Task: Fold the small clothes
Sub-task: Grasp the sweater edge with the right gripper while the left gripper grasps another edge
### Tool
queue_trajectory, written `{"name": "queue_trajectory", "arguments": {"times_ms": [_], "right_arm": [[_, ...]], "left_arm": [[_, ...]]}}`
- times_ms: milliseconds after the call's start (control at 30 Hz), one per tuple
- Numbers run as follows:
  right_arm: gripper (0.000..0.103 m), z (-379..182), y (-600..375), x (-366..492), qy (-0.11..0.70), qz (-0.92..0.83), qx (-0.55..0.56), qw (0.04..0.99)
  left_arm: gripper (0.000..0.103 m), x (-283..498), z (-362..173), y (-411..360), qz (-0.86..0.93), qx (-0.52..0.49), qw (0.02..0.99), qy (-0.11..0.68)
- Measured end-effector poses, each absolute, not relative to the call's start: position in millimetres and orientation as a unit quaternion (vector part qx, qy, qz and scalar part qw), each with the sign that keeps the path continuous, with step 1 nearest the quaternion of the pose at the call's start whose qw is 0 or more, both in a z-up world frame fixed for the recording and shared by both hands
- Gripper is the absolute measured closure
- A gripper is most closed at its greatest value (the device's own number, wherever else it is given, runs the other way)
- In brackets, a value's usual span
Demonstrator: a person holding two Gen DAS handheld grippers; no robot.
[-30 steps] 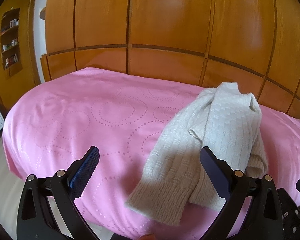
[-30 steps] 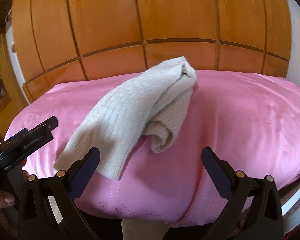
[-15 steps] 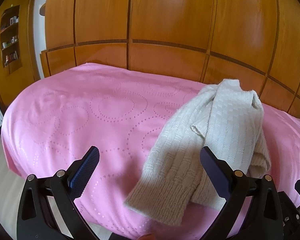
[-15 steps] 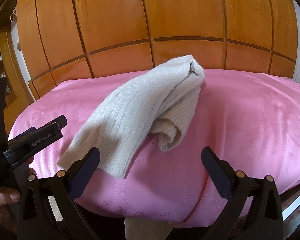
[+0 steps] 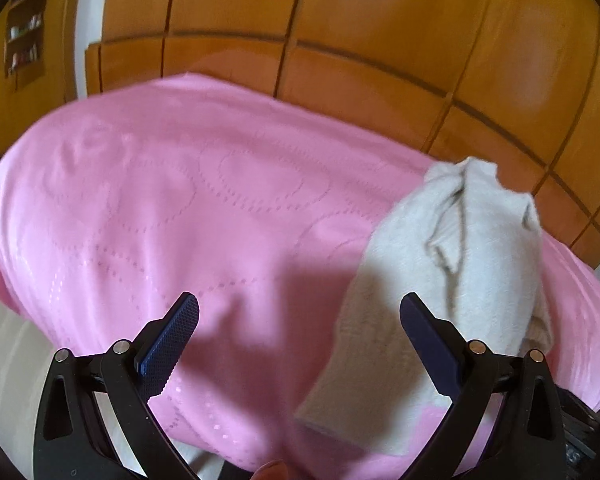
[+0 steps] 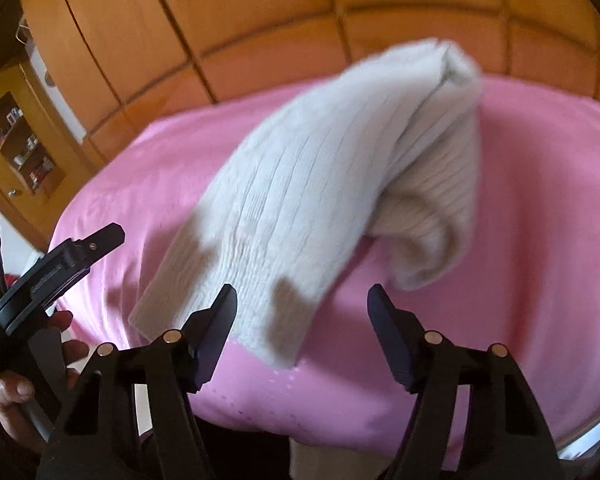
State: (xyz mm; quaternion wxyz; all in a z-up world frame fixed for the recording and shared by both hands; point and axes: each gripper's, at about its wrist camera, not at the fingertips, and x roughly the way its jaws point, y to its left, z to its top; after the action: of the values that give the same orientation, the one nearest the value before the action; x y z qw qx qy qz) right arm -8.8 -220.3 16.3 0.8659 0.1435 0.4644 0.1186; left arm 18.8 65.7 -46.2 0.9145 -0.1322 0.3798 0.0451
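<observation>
A cream knitted sweater (image 5: 452,276) lies bunched on the pink bedspread (image 5: 204,208), its ribbed hem hanging toward the bed's front edge. In the right wrist view the sweater (image 6: 332,184) fills the middle, with its hem just beyond the fingertips. My left gripper (image 5: 299,316) is open and empty, with its right finger (image 5: 424,332) in front of the sweater's lower edge. My right gripper (image 6: 302,304) is open and empty, close above the sweater's hem. The left gripper's body also shows at the left of the right wrist view (image 6: 56,268).
A wooden panelled wall (image 5: 340,40) rises behind the bed. A wooden cabinet with shelves (image 5: 20,28) stands at the far left. The floor (image 5: 4,360) shows below the bed's left front edge. A hand (image 6: 16,384) holds the left gripper.
Both grippers have moved forward and down toward the sweater's hem. The right gripper's jaws have narrowed somewhat. The sweater has not moved.
</observation>
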Motion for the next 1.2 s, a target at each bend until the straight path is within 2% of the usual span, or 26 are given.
{"name": "queue_trajectory", "arguments": {"times_ms": [67, 133, 167, 200, 300, 400, 467, 500, 567, 633, 733, 900, 1033, 1067, 1100, 1133, 1167, 1200], "right_arm": [[0.041, -1, -212, 3, 0.493, 0.124, 0.149, 0.848], [0.066, 0, -202, 5, 0.473, 0.127, 0.113, 0.864], [0.092, 1, -197, 7, 0.470, 0.138, 0.094, 0.867], [0.096, 3, -194, 9, 0.472, 0.154, 0.086, 0.864], [0.096, 29, -208, 10, 0.445, 0.171, 0.083, 0.875], [0.096, 66, -243, 7, 0.394, 0.146, 0.078, 0.904], [0.096, 96, -288, 8, 0.351, 0.096, 0.070, 0.929], [0.096, 105, -306, 9, 0.338, 0.070, 0.065, 0.936], [0.097, 121, -358, 14, 0.312, -0.007, 0.058, 0.948], [0.097, 129, -414, 24, 0.296, -0.093, 0.051, 0.949], [0.097, 123, -492, 45, 0.298, -0.201, 0.061, 0.931], [0.097, 94, -587, 78, 0.323, -0.335, 0.083, 0.881], [0.095, 64, -634, 97, 0.354, -0.372, 0.122, 0.850], [0.090, 58, -637, 99, 0.360, -0.363, 0.133, 0.849], [0.079, 56, -640, 96, 0.363, -0.357, 0.140, 0.849], [0.055, 55, -631, 92, 0.367, -0.345, 0.150, 0.851], [0.046, 56, -620, 86, 0.361, -0.325, 0.163, 0.859], [0.046, 57, -613, 84, 0.357, -0.301, 0.177, 0.866]], "left_arm": [[0.003, 22, -56, 69, 0.039, -0.132, 0.907, 0.398], [0.003, 23, -64, 66, 0.027, -0.128, 0.901, 0.414], [0.003, 24, -67, 62, 0.021, -0.122, 0.899, 0.419], [0.003, 25, -70, 59, 0.017, -0.115, 0.898, 0.424], [0.006, 29, -77, 46, 0.000, -0.100, 0.896, 0.433], [0.026, 36, -84, 36, -0.008, -0.085, 0.889, 0.449], [0.028, 40, -87, 32, -0.007, -0.073, 0.890, 0.450], [0.033, 41, -88, 29, -0.010, -0.067, 0.891, 0.449], [0.046, 44, -87, 24, -0.018, -0.052, 0.894, 0.445], [0.071, 47, -86, 17, -0.030, -0.033, 0.897, 0.440], [0.092, 54, -84, 14, -0.043, -0.026, 0.897, 0.438], [0.095, 80, -71, 36, -0.015, -0.045, 0.900, 0.433], [0.097, 116, -54, 75, 0.050, -0.047, 0.908, 0.413], [0.097, 127, -48, 88, 0.065, -0.054, 0.910, 0.407], [0.097, 136, -43, 98, 0.079, -0.061, 0.911, 0.400], [0.097, 149, -35, 112, 0.095, -0.068, 0.913, 0.392], [0.097, 158, -28, 121, 0.110, -0.072, 0.915, 0.382], [0.103, 165, -23, 127, 0.125, -0.071, 0.916, 0.375]]}}
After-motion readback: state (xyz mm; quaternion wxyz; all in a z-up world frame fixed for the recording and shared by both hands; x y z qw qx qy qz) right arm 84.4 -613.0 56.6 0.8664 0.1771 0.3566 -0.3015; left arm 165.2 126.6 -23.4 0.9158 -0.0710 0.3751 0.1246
